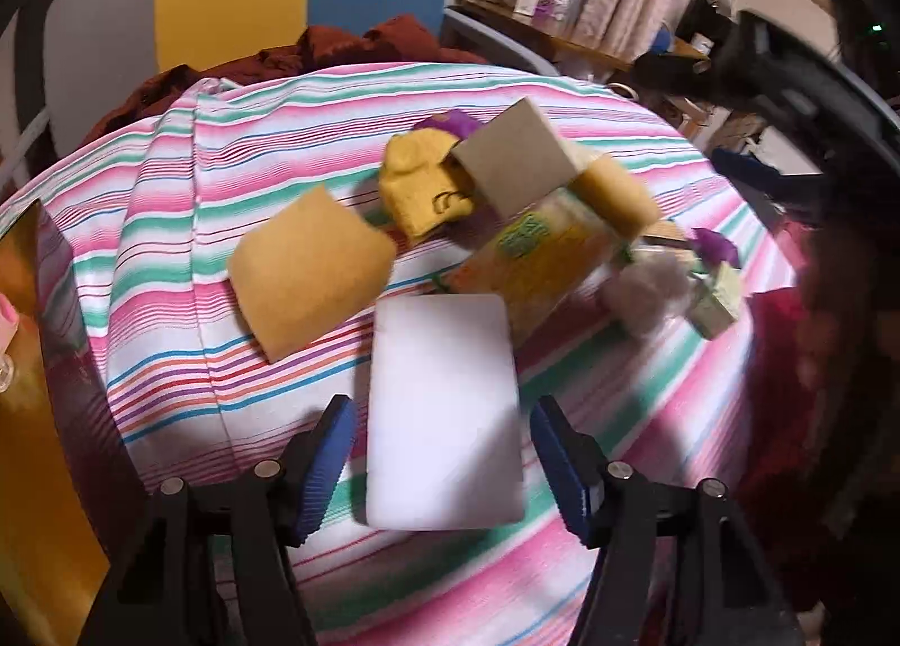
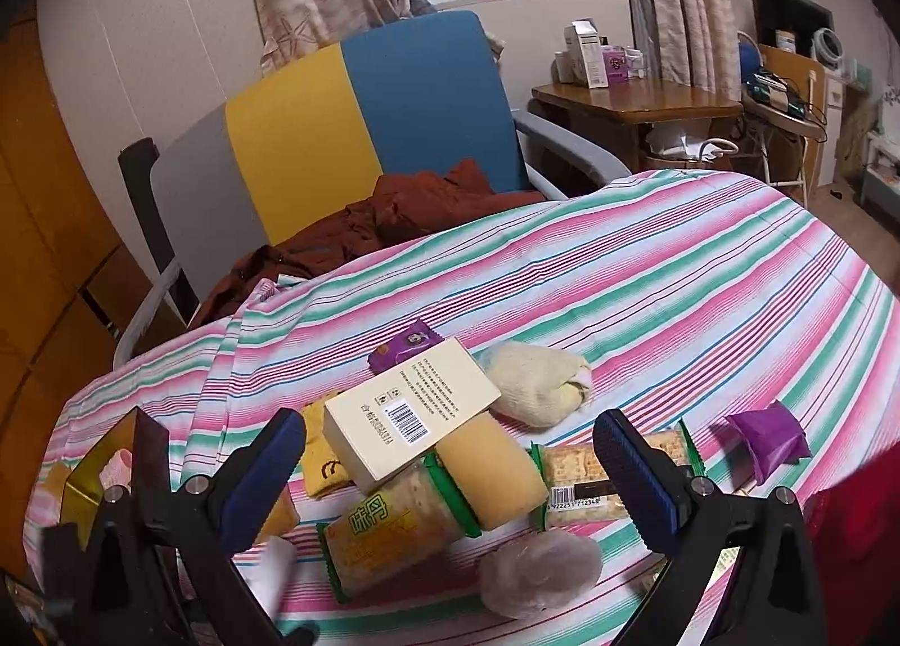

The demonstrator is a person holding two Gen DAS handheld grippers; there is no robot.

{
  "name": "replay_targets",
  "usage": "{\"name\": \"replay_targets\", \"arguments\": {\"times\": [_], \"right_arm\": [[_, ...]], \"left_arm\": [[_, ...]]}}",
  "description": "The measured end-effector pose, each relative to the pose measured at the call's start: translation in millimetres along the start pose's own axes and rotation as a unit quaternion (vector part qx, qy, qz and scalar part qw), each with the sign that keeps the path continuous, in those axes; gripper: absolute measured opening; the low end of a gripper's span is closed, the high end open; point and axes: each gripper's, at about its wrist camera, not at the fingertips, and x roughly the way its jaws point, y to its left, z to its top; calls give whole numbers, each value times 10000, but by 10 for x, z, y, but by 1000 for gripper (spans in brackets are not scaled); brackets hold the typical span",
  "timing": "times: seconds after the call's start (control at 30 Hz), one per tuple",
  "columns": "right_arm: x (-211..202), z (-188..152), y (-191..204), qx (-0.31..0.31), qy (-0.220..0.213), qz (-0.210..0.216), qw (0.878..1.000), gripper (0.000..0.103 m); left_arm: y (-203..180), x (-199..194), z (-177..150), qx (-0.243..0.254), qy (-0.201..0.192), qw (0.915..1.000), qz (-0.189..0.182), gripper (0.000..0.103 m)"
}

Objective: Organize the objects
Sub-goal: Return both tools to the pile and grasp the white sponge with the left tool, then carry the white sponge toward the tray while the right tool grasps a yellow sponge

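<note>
A pile of objects lies on the striped cloth. In the left wrist view a white foam block lies between the open fingers of my left gripper, not gripped. Beyond it are a tan sponge, a yellow cloth, a cardboard box and a cracker pack. In the right wrist view my right gripper is open and empty above the cream box, a yellow sponge, the cracker pack, a second cracker pack and a pale fluffy ball.
A purple packet lies at the right, a cream cloth bundle behind the box. A gold container stands at the left edge. A yellow and blue chair with brown fabric stands behind the table.
</note>
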Motion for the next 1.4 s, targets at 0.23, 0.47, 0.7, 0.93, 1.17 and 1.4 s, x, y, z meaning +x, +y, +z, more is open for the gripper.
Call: {"name": "replay_targets", "arguments": {"times": [0.23, 0.47, 0.7, 0.93, 1.17, 1.4], "right_arm": [[-3, -5, 0, -33, -1, 12, 10000, 103], [30, -10, 8, -60, 80, 17, 9999, 103], [15, -14, 70, -220, 25, 109, 9997, 103], [-25, -146, 422, -898, 204, 953, 9912, 103], [133, -384, 1098, -1809, 939, 1442, 9683, 103], [741, -594, 1647, -2537, 1574, 1034, 9488, 101]], "left_arm": [[-37, 100, 25, 200, 254, 9994, 142, 70], [-75, 247, 10, 299, 293, 9990, 165, 58], [-23, -161, -91, 168, -186, 9997, -17, 57], [149, -1030, -256, 1, -1008, 9949, 83, 58], [733, -1455, -466, -812, -1444, 9855, 357, 58], [1292, -1748, -781, -1556, -1726, 9703, 672, 58]]}}
